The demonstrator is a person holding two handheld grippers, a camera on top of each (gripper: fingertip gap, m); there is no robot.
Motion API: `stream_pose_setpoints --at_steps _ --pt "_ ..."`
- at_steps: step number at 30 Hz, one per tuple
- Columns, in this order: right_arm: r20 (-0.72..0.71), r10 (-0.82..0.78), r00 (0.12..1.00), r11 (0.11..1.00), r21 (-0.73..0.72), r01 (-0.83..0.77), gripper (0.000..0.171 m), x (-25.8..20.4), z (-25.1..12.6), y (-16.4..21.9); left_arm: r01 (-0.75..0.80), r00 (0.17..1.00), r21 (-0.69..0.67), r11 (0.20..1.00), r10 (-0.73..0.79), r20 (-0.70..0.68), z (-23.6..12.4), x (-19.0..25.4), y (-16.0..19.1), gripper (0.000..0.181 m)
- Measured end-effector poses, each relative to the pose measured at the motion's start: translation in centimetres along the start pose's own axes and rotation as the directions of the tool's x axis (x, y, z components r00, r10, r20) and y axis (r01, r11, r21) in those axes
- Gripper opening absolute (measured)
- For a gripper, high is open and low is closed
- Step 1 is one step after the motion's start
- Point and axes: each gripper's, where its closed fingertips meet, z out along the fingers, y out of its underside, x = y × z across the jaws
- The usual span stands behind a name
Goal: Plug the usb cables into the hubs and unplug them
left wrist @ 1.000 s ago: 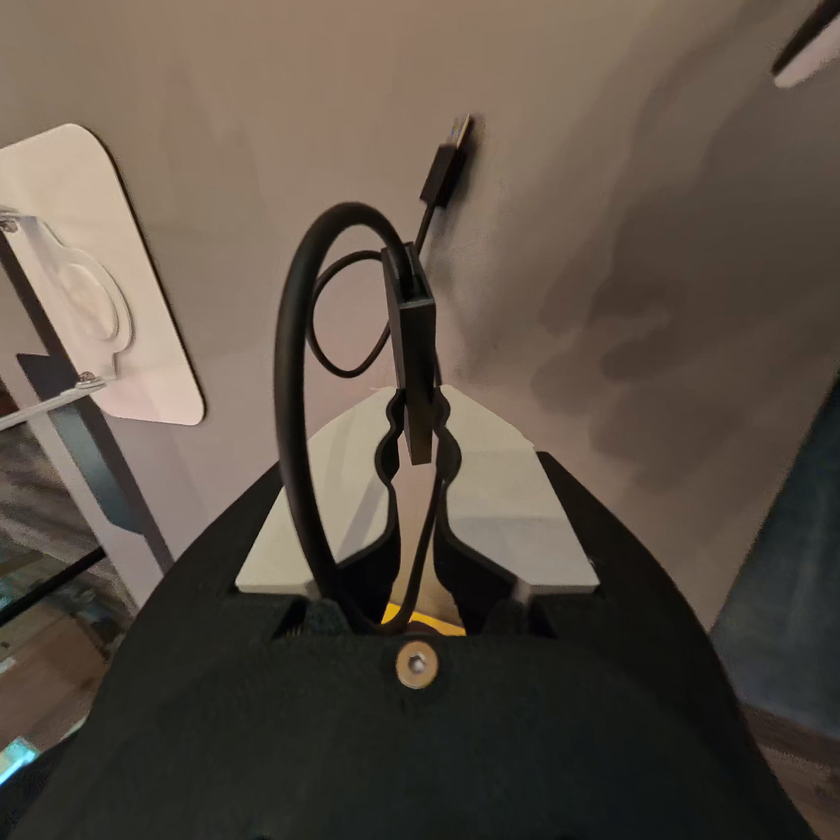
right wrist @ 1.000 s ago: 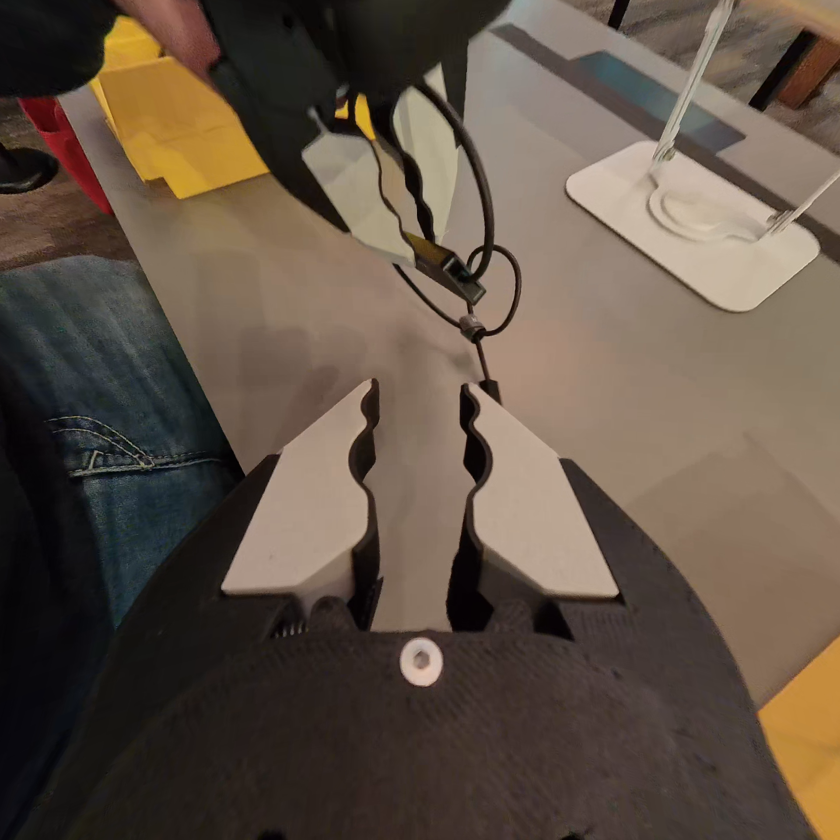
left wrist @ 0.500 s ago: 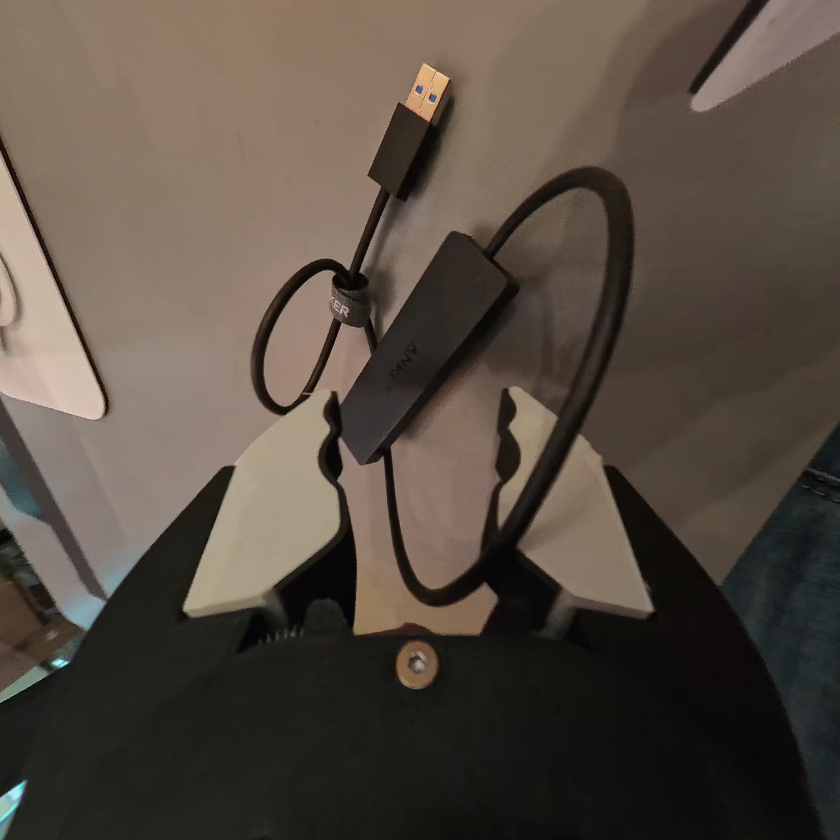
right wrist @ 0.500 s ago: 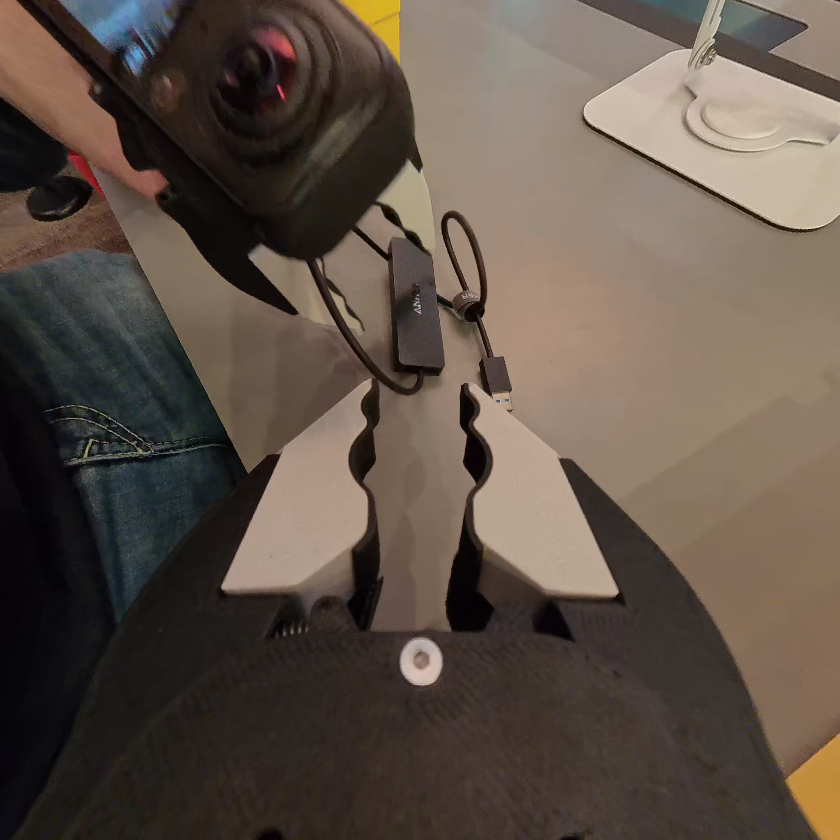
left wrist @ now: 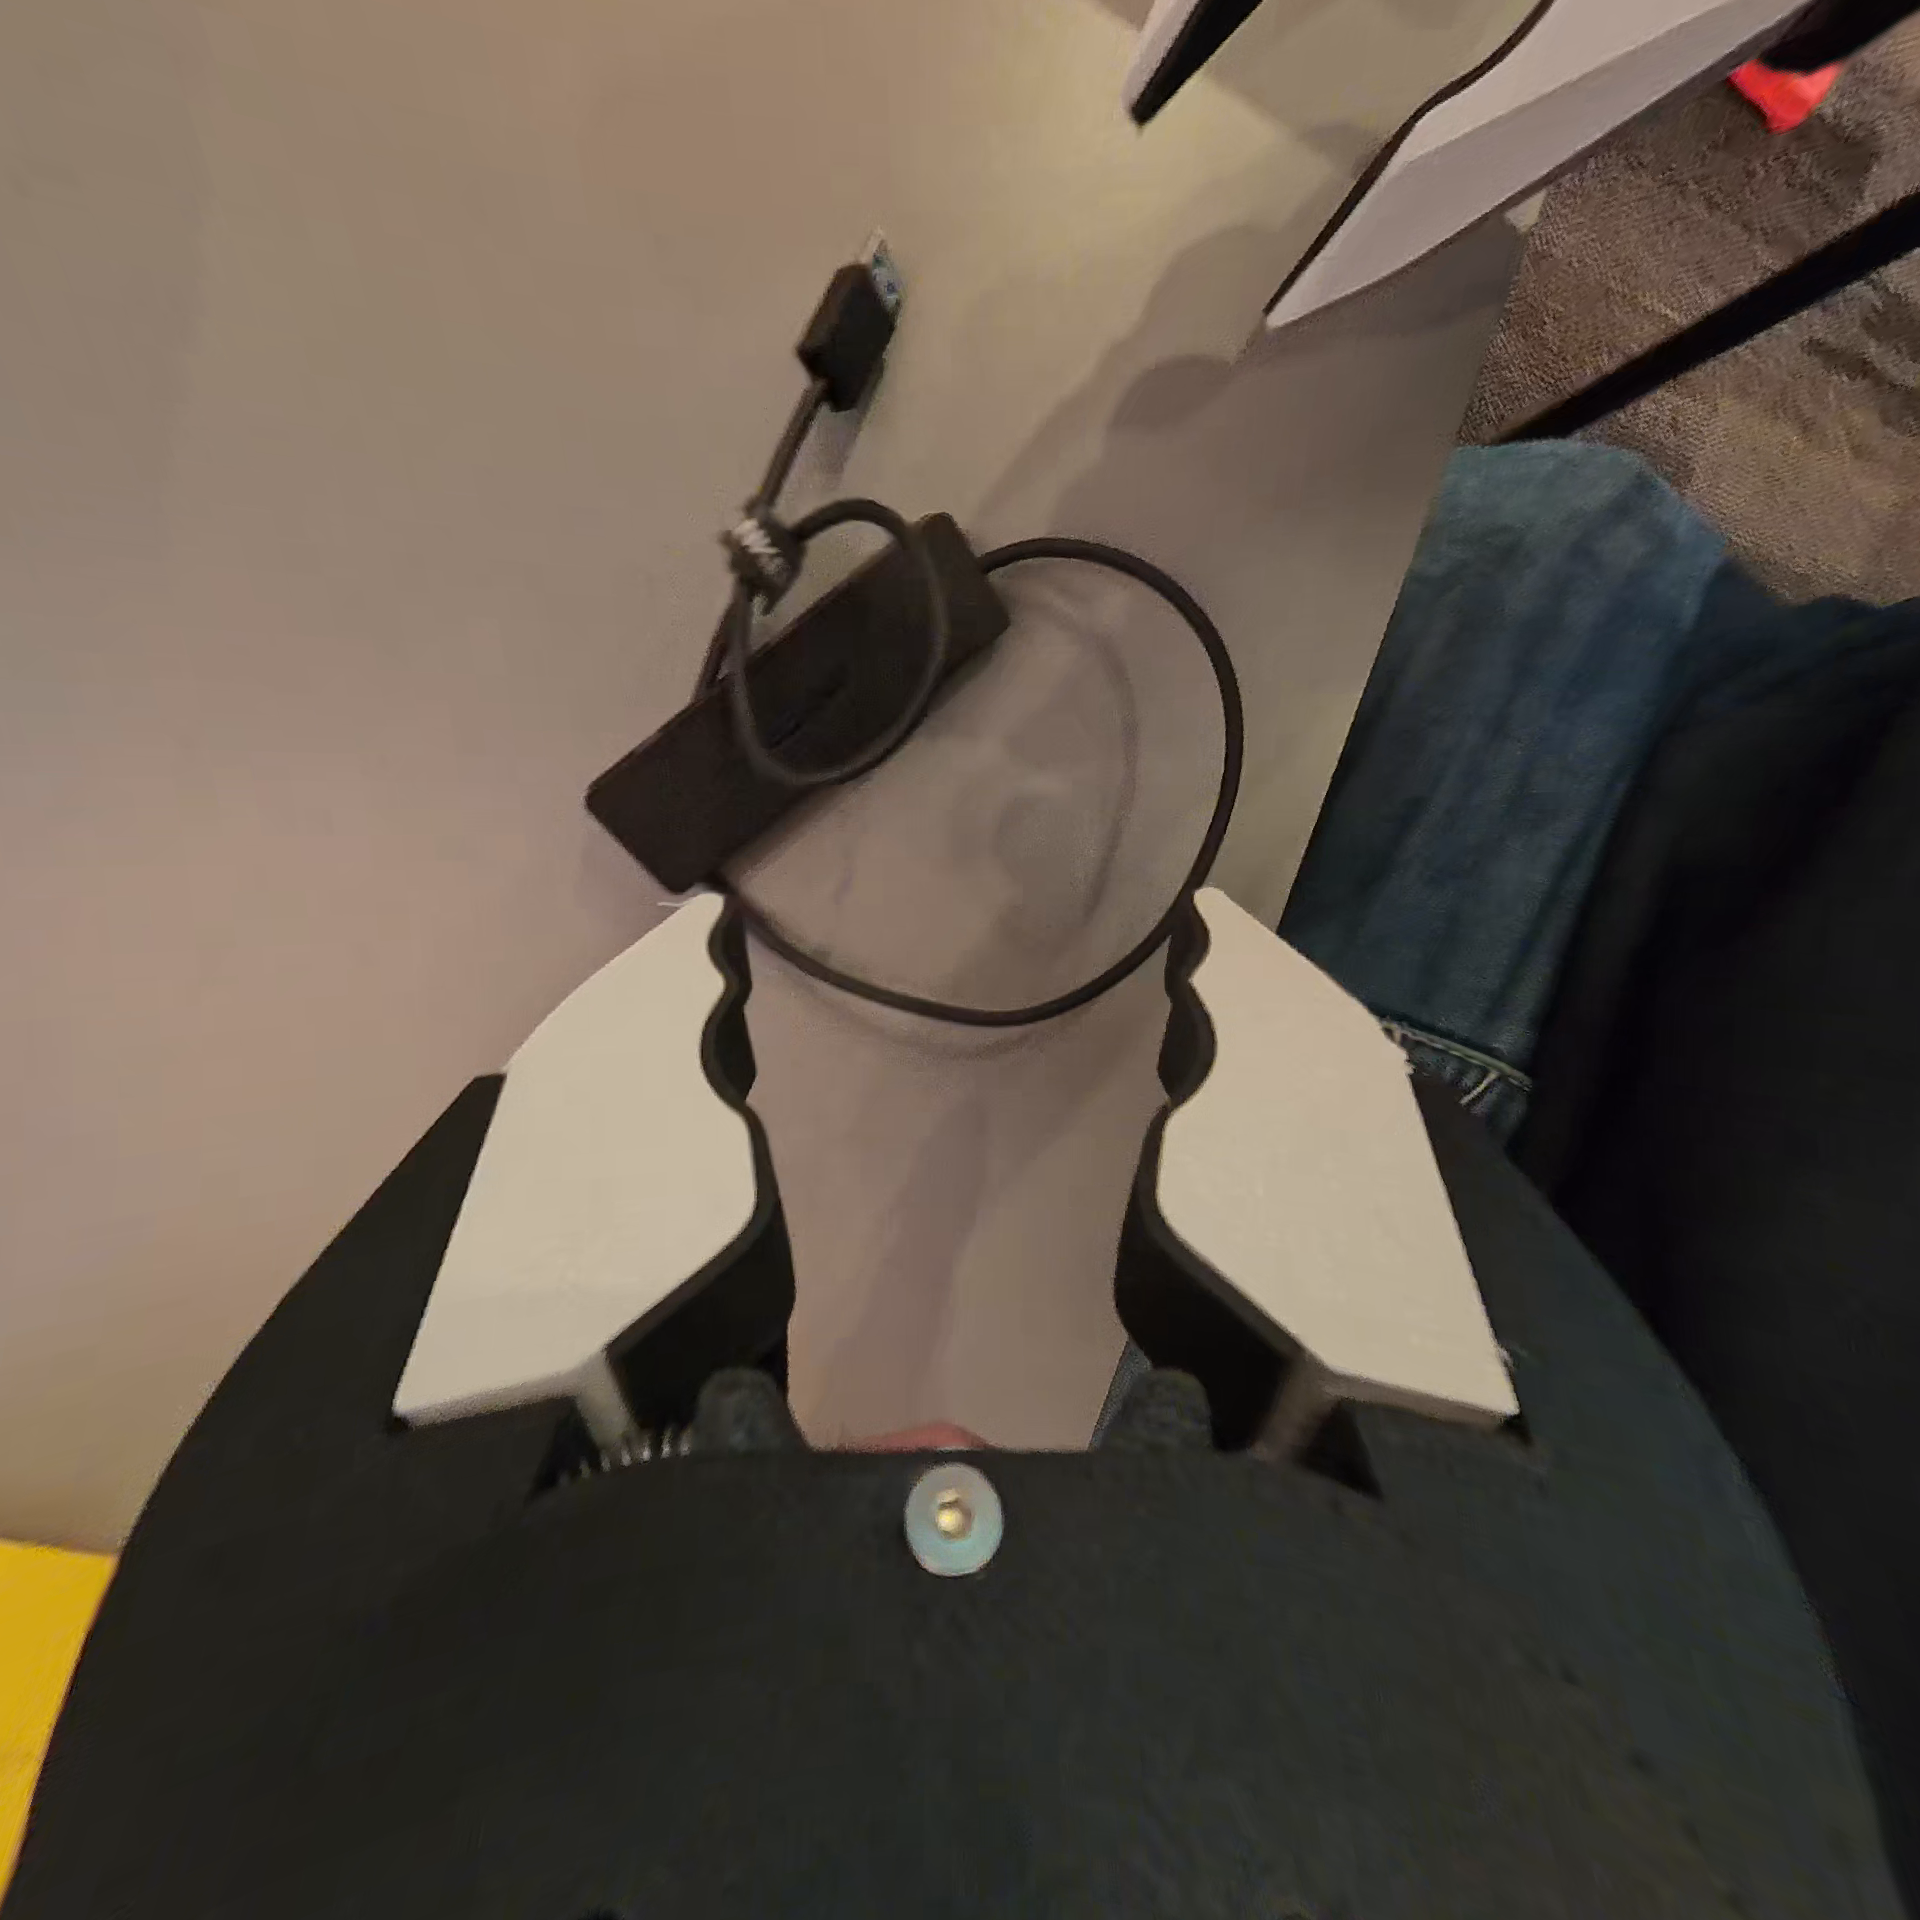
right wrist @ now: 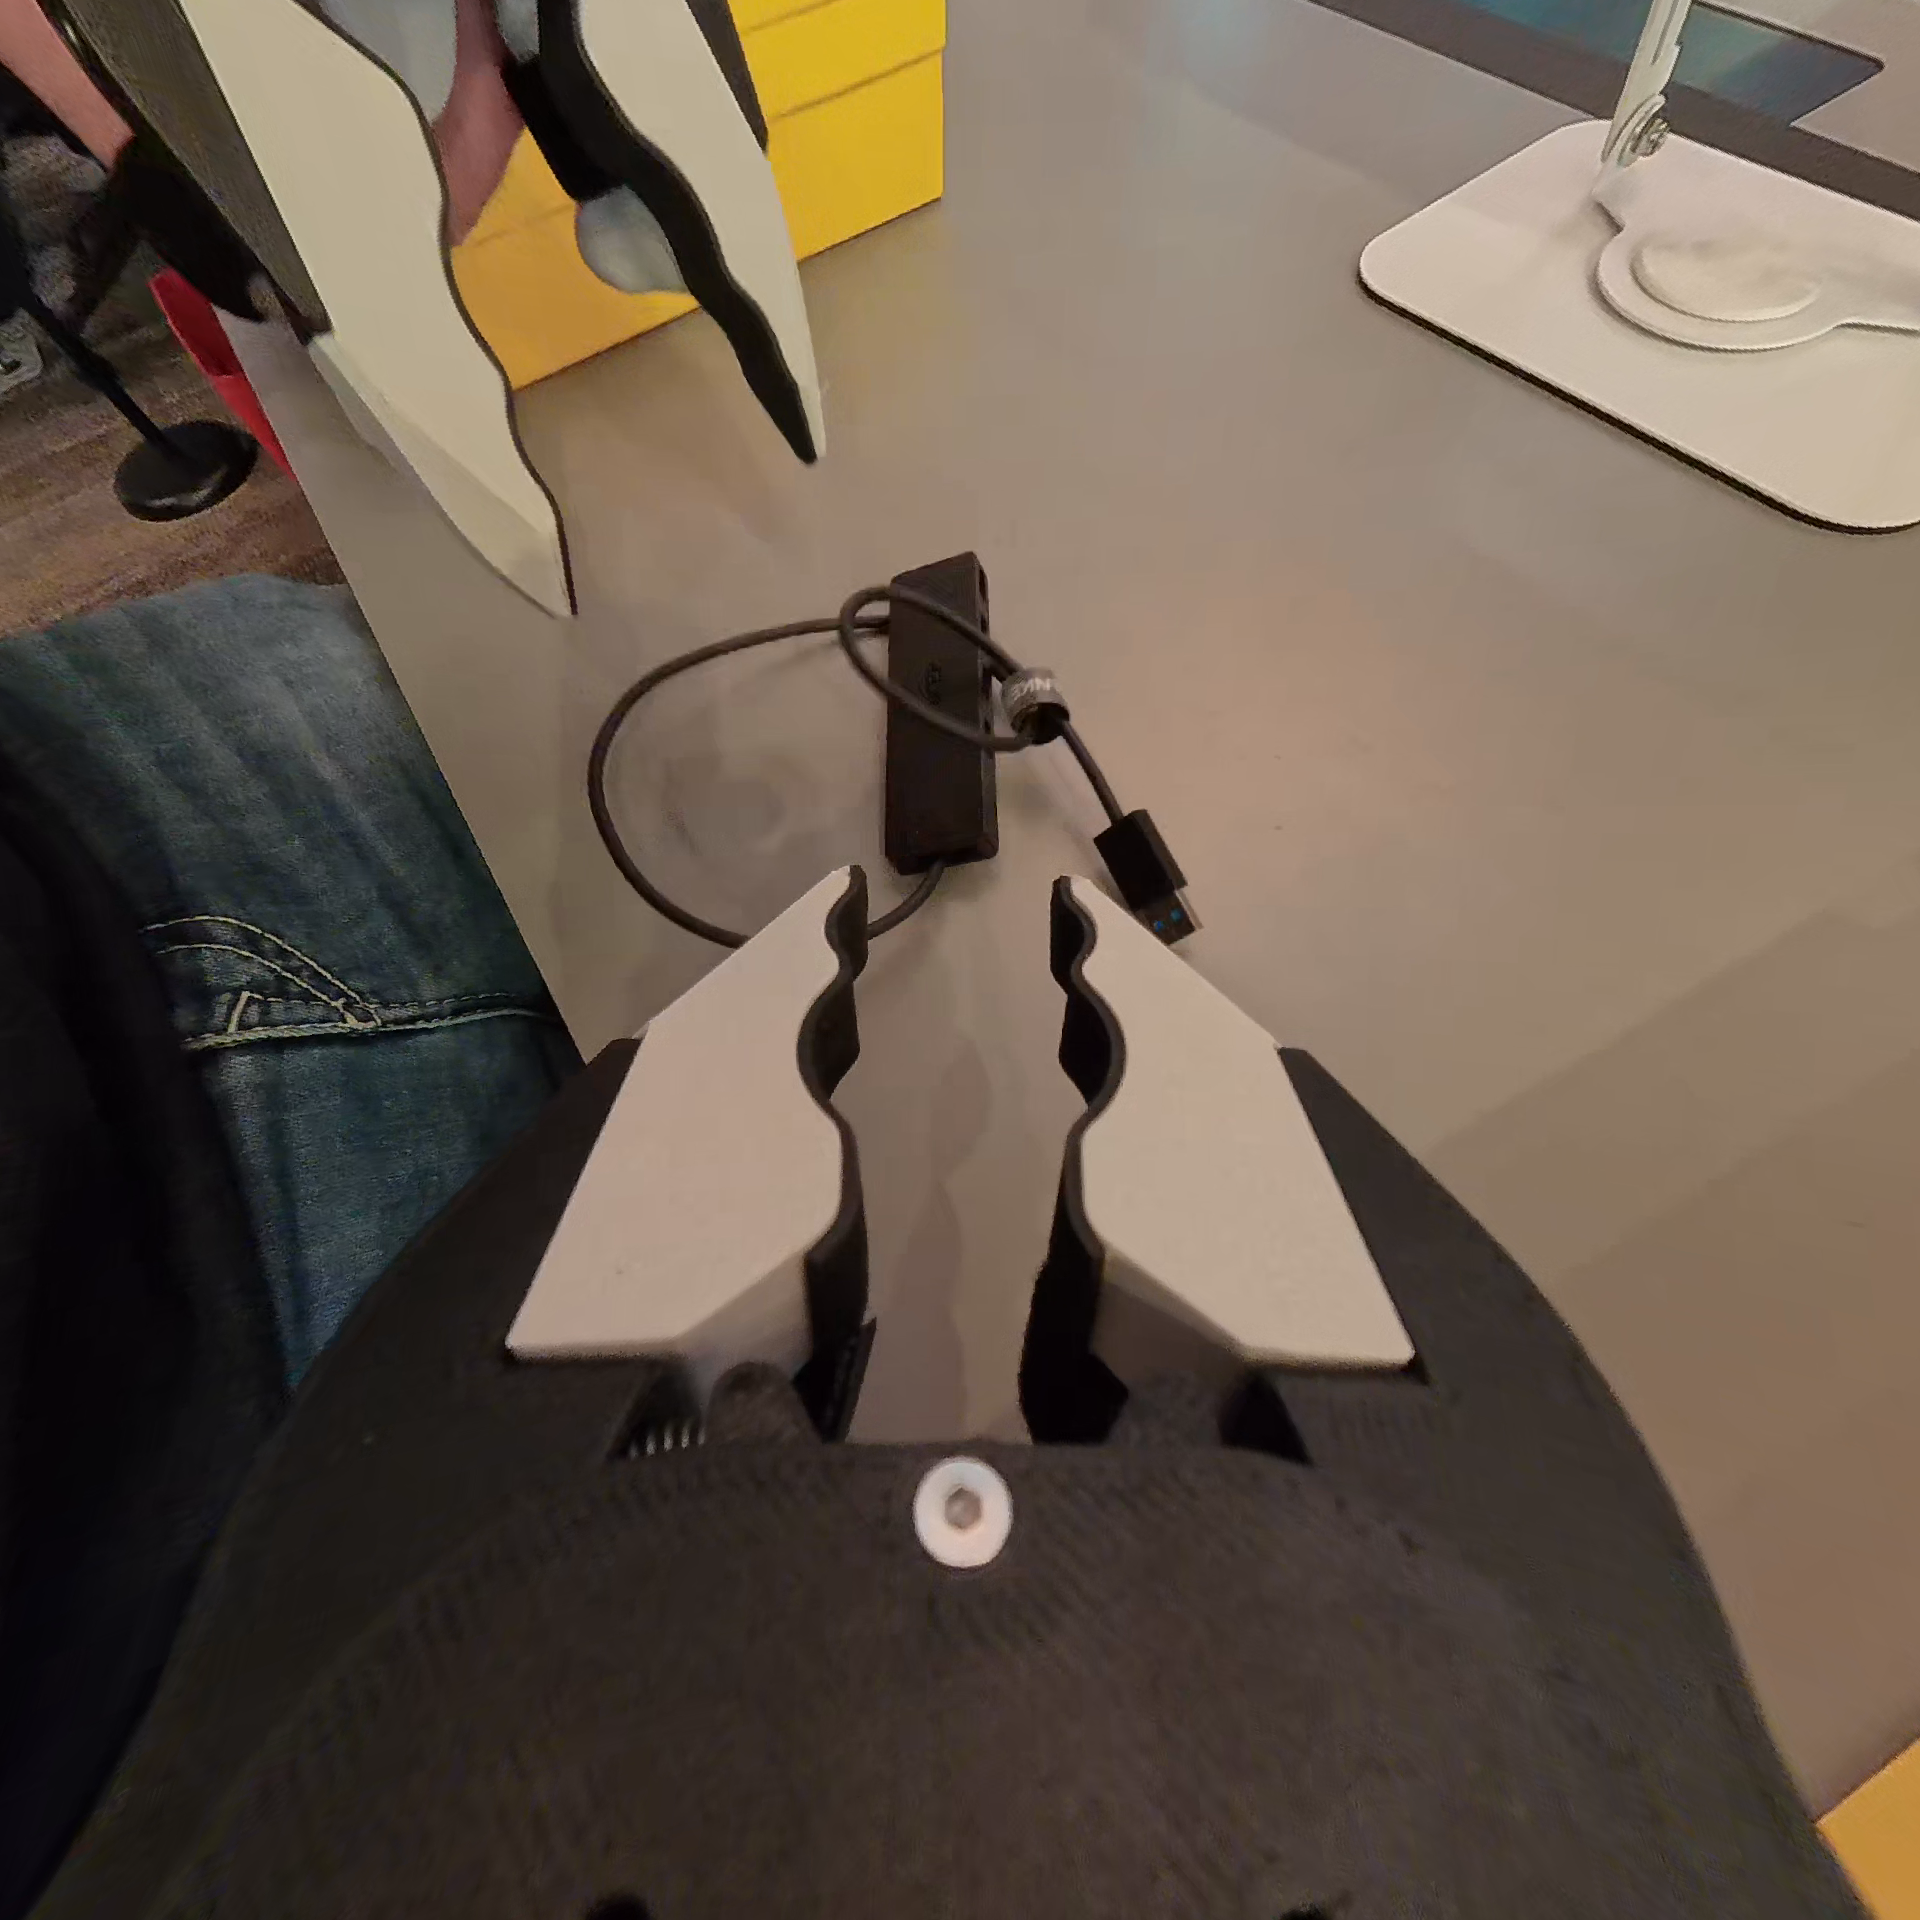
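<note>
A black USB hub (left wrist: 800, 707) lies flat on the grey table (left wrist: 312, 520), its thin black cable (left wrist: 1195, 665) looped around it. The cable's USB plug (left wrist: 847, 322) rests unplugged beyond the hub. My left gripper (left wrist: 956, 909) is open and empty, just short of the hub, with the cable loop crossing between its tips. In the right wrist view the hub (right wrist: 940, 727) and plug (right wrist: 1148, 862) lie just ahead of my right gripper (right wrist: 956, 894), which is open and empty. The left gripper (right wrist: 686, 530) hangs above the hub there.
A white stand base (right wrist: 1662, 332) sits at the far right of the table. A yellow box (right wrist: 831, 156) stands behind the left gripper. A person's jeans-clad leg (right wrist: 260, 935) is at the table's near edge. The right gripper's pale fingers (left wrist: 1558, 135) show at the left view's top right.
My left gripper opened and let go of the hub, which now lies on the table. The left gripper then drew back and up. The right gripper stayed open and came closer.
</note>
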Motion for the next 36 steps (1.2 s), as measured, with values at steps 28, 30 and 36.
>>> stream_pose_setpoints --at_steps 28,30,36 --pt "0.042 -0.008 0.999 1.0 0.015 0.008 0.032 -0.7 0.9 -0.8 0.756 0.45 0.283 0.59 -0.783 0.431 -14.4 -12.6 30.7 0.063" --pt "0.039 -0.002 0.999 1.0 0.018 0.002 0.032 -0.5 0.8 -0.7 0.773 0.443 0.302 0.558 -0.816 0.372 -13.8 -13.2 30.3 0.058" --pt "0.044 0.019 0.999 1.0 0.02 -0.019 0.032 -0.3 0.9 -0.3 0.752 0.438 0.335 0.567 -0.811 0.389 -13.8 -14.8 30.1 0.014"
